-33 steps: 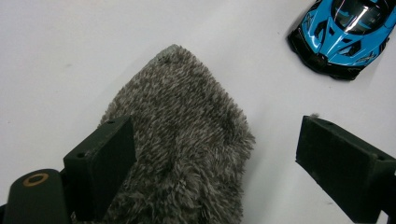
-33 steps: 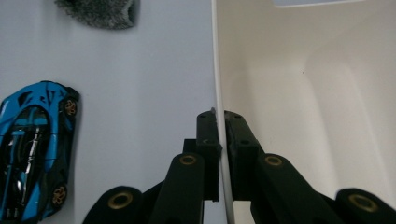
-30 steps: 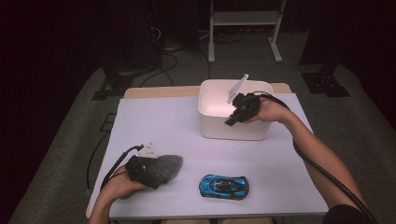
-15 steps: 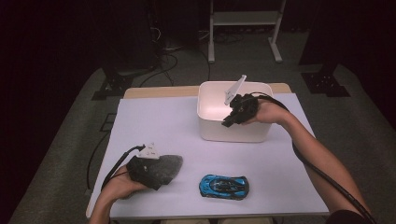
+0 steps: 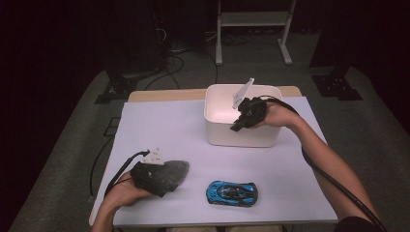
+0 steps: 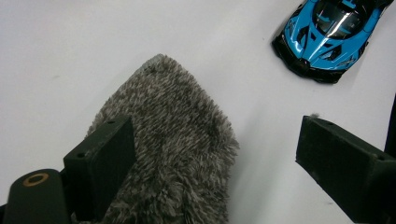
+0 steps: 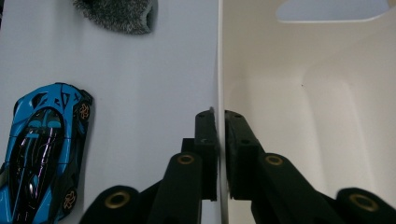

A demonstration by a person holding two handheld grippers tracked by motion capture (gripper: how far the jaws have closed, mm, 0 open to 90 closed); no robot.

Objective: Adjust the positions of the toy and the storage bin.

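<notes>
While right gripper pinches bin wall, left gripper straddles fluffy cloth.

The table has a white top, with a strip of bare wood showing along its far edge. Three things lie directly on it. A white bin stands at the far side, right of the middle. A blue toy car lies near the near edge, right of the middle, lengthwise left to right. A grey furry cloth lies at the near left, well apart from the bin and just left of the car.
</notes>
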